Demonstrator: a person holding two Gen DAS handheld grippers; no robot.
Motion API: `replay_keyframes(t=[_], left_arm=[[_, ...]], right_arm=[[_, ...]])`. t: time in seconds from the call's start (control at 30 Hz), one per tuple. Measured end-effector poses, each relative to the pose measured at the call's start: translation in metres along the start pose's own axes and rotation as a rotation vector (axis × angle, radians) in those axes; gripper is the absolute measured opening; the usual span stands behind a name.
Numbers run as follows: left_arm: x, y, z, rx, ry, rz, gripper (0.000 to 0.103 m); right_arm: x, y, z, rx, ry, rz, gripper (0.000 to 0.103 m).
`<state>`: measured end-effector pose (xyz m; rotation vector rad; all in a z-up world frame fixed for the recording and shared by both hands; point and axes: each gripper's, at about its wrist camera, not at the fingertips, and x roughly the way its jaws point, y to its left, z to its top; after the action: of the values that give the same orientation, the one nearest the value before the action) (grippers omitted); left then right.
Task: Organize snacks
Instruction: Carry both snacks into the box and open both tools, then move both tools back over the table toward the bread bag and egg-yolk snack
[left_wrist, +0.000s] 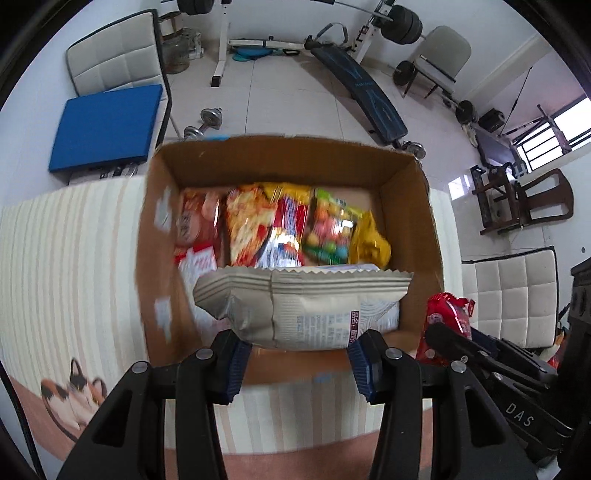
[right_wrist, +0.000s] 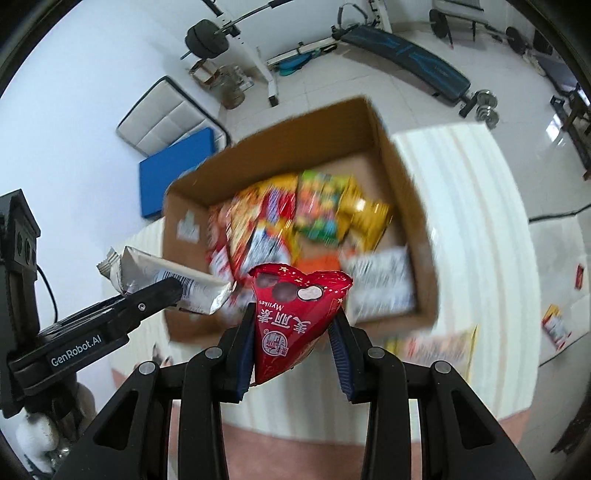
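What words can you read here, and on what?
"Myllkes": red packet, above large Chinese characters.
"GenRobot.AI": left gripper.
"DAS": right gripper.
Grey packet: print and barcode too small to read.
Snacks in box: blurred, unreadable.

Snack packets (left_wrist: 291, 225) in cardboard box (left_wrist: 413, 206) on table (left_wrist: 74, 258); bench (left_wrist: 369, 96) behind.

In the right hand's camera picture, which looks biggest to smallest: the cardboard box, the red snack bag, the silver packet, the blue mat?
1. cardboard box
2. red snack bag, though it is nearest the lens, which inflates it
3 and 4. silver packet and blue mat look alike; the mat lies far off, so I would not rank them.
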<state>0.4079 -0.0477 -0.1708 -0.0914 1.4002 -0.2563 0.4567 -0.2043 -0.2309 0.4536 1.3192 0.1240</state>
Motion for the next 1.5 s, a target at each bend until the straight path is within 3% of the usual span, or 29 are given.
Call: replay_keyframes(t=[0.23,0.53,0.7,0.73,0.8,0.83,0.97,1.07,1.37,1.5], left_arm=[[0.051,-0.009,0.065,0.011,0.091,0.009,0.045],[0.089,-0.022,0.094,0.045,0.147,0.039,0.045],[0.097,-0.026,0.097,0.049,0.168,0.039,0.045],[0.097,-0.027,0.097,0.05,0.174,0.036,0.045],[0.098,-0.027,0.097,0.051,0.181,0.037,0.047],[0.098,-0.027,0.098,0.046,0.182,0.034,0.051],[0.094,-0.025,0.1,0.042,0.16,0.069,0.078],[0.084,-0.02,0.098,0.033,0.138,0.069,0.085],[0.049,-0.016,0.082,0.027,0.081,0.067,0.085],[0.026,-0.015,0.064,0.03,0.012,0.072,0.085]], right_arm=[[0.035,-0.018,0.074,0.003,0.008,-0.097,0.04],[0.07,-0.034,0.112,0.015,0.024,-0.123,0.04],[0.083,-0.038,0.119,0.018,0.06,-0.124,0.042],[0.084,-0.039,0.119,0.021,0.065,-0.124,0.045],[0.085,-0.04,0.12,0.023,0.068,-0.128,0.063],[0.085,-0.04,0.121,0.022,0.067,-0.108,0.07],[0.079,-0.038,0.121,0.018,0.06,-0.118,0.076],[0.072,-0.035,0.12,0.011,0.058,-0.134,0.089],[0.046,-0.021,0.1,-0.049,0.045,-0.163,0.09],[0.028,-0.011,0.08,-0.086,0.013,-0.169,0.092]])
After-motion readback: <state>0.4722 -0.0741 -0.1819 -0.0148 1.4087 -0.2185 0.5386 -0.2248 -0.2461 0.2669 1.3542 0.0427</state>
